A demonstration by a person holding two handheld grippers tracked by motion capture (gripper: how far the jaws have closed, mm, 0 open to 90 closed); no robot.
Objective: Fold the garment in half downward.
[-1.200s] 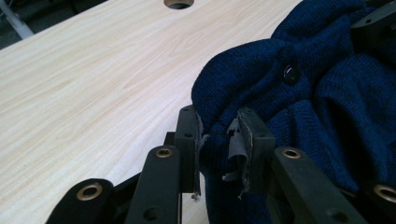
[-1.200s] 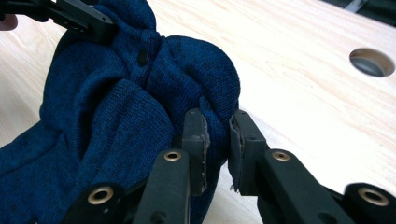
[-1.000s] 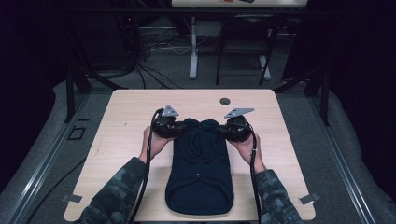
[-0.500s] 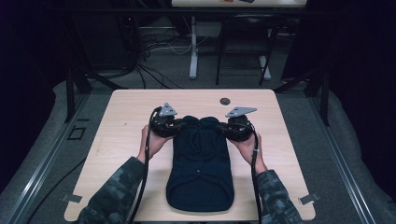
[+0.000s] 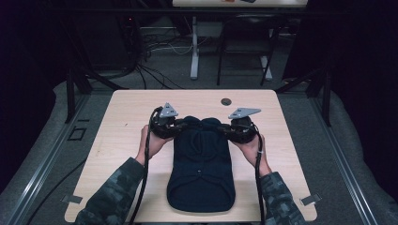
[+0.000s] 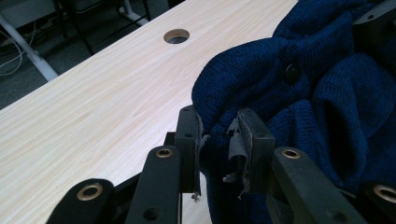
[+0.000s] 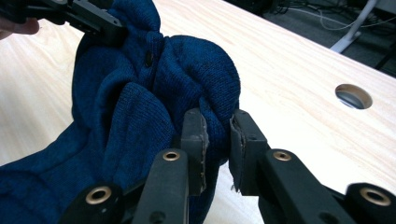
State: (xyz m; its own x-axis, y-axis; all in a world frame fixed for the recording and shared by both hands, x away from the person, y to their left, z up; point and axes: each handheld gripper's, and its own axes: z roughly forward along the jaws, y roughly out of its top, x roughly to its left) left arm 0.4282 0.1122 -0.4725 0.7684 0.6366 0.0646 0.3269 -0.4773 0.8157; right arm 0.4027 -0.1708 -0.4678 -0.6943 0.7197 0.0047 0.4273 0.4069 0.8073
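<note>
A dark blue knitted garment [image 5: 202, 173] with small dark buttons lies lengthwise down the middle of the light wooden table [image 5: 122, 117]. Its far end is bunched up and lifted between my two grippers. My left gripper [image 5: 180, 125] is shut on the far left corner of the knit; in the left gripper view the jaws [image 6: 218, 125] pinch a fold of the garment [image 6: 327, 112] below a button [image 6: 293, 73]. My right gripper [image 5: 226, 129] is shut on the far right corner, with cloth [image 7: 140, 116] squeezed between its pads [image 7: 217, 125].
A round cable hole [image 5: 226, 101] sits in the table near its far edge, behind the right gripper. Table legs, chair frames and cables stand on the grey floor beyond the table. Bare wood lies on both sides of the garment.
</note>
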